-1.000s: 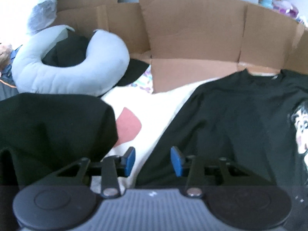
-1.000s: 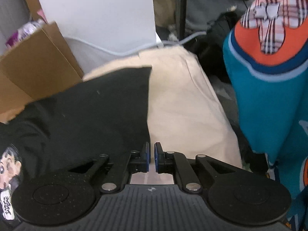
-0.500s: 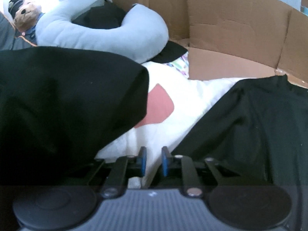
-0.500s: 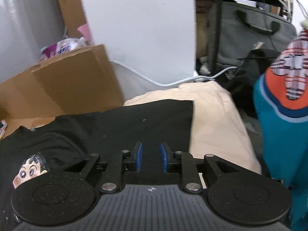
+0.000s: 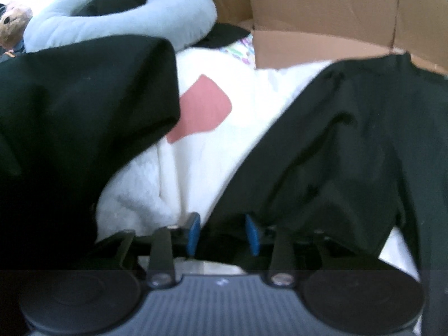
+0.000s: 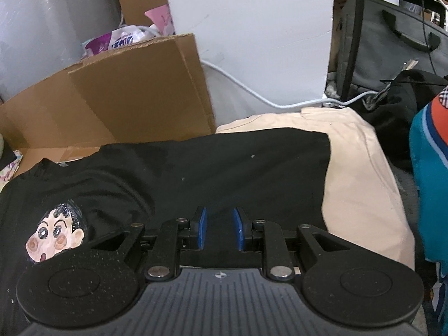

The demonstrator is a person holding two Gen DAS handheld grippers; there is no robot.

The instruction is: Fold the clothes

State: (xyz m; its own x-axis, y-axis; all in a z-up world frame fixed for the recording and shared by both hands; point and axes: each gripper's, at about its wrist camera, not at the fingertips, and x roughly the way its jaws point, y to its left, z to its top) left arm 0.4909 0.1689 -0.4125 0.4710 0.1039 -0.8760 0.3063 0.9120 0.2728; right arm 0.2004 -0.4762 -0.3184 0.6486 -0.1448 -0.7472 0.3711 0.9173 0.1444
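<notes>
Only right wrist view shows black T-shirt's (image 6: 224, 173) cartoon face (image 6: 57, 235)

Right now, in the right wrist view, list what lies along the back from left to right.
Cardboard box → white panel → grey bag → teal garment.

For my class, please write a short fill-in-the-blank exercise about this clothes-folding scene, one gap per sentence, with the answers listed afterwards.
1. The cartoon face is printed on a T-shirt whose colour is ____.
2. Under that T-shirt's far right edge lies a folded garment coloured ____.
3. Behind the T-shirt stands a box made of ____.
4. The patch on the white blanket is coloured ____.

Answers: black; beige; cardboard; pink
</notes>
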